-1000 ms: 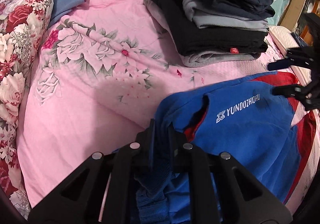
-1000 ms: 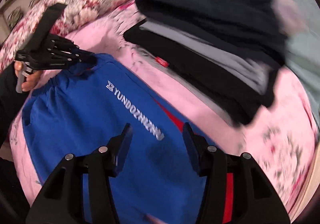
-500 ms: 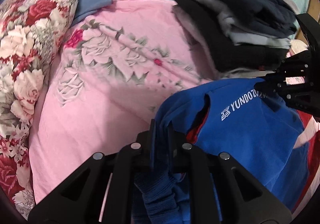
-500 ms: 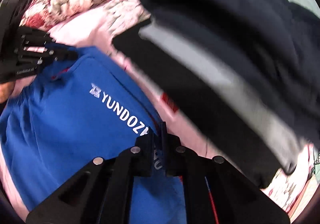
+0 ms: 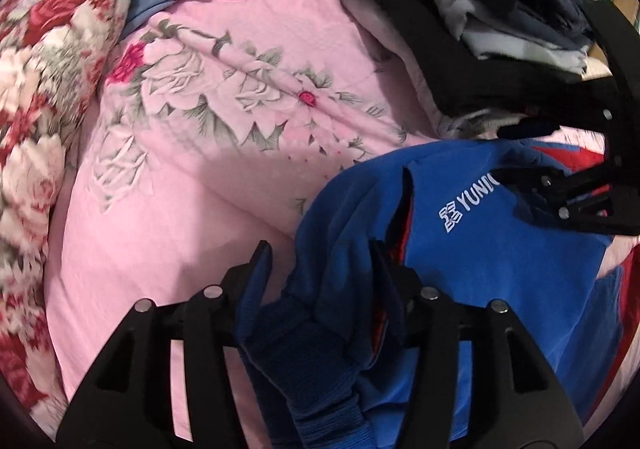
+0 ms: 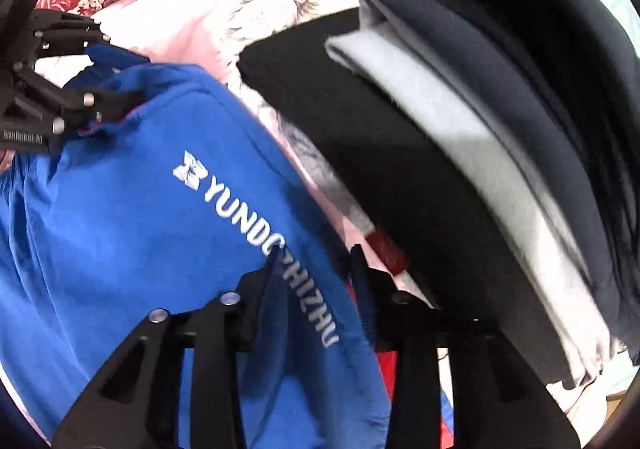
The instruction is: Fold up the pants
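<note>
My left hand-held gripper (image 5: 320, 261) has its fingers apart, with a bunched fold of the blue pants (image 5: 500, 269) lying between them, not clamped. My right hand-held gripper (image 6: 316, 265) likewise stands with fingers spread, straddling the pants (image 6: 120, 229) over their white lettering (image 6: 256, 225). The pants lie folded on the pink flowered bedsheet (image 5: 200, 169), red stripe showing at the right edge. Just beside them sits a stack of folded clothes (image 6: 460, 129) in black, grey and navy. A red-and-white flowered pillow (image 5: 44, 89) borders the sheet on the left.
</note>
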